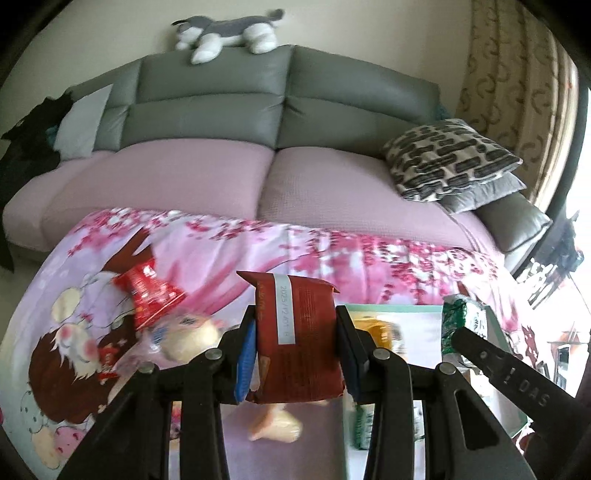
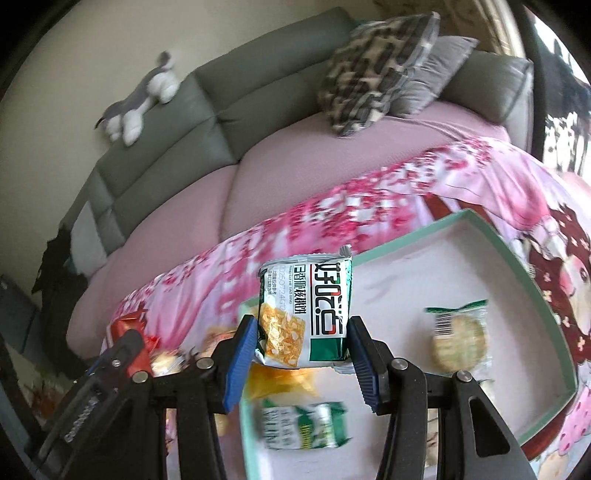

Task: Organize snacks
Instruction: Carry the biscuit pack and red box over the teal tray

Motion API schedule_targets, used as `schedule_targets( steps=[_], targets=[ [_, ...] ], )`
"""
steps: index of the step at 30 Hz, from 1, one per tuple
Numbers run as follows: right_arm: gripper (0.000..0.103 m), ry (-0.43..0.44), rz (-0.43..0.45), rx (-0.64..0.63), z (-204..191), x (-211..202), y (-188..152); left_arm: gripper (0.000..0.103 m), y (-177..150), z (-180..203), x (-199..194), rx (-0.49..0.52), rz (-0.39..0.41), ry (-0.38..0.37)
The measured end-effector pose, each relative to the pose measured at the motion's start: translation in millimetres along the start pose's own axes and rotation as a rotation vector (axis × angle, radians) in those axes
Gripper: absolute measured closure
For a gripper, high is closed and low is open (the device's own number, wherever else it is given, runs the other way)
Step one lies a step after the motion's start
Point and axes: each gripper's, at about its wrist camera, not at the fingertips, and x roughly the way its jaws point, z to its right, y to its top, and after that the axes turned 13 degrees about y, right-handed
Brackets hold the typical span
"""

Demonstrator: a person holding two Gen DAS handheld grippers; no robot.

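Observation:
My left gripper [image 1: 297,350] is shut on a dark red snack packet [image 1: 299,332] held upright above the pink blossom cloth [image 1: 332,254]. My right gripper [image 2: 301,350] is shut on a green and white snack packet [image 2: 306,314], which hangs over the near corner of a white box with a mint green rim [image 2: 517,251]. Inside the box lie a round biscuit in a clear wrapper [image 2: 458,339], a green packet [image 2: 303,424] and an orange packet [image 2: 280,380]. The right gripper with its green packet [image 1: 461,321] shows at the right of the left wrist view.
Loose snacks lie on the cloth left of the box: a bright red packet [image 1: 147,295] and pale wrapped pastries [image 1: 188,336]. Behind the table stands a grey sofa [image 1: 221,88] with pink seat covers, patterned cushions [image 1: 447,158] and a plush toy [image 1: 225,33].

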Motion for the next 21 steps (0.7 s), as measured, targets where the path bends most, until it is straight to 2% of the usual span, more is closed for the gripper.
schedule_targets(
  steps=[10,18,21],
  targets=[
    [0.05,-0.085,0.016,0.125,62,-7,5,0.062,-9,68,0,0.137,0.037,-0.071],
    [0.05,-0.1,0.006,0.165,79,-5,0,0.062,-22,108,17,0.195,0.011,-0.14],
    [0.05,-0.104,0.008,0.173,83,-7,-1,0.062,-27,118,23,0.21,-0.004,-0.143]
  ],
)
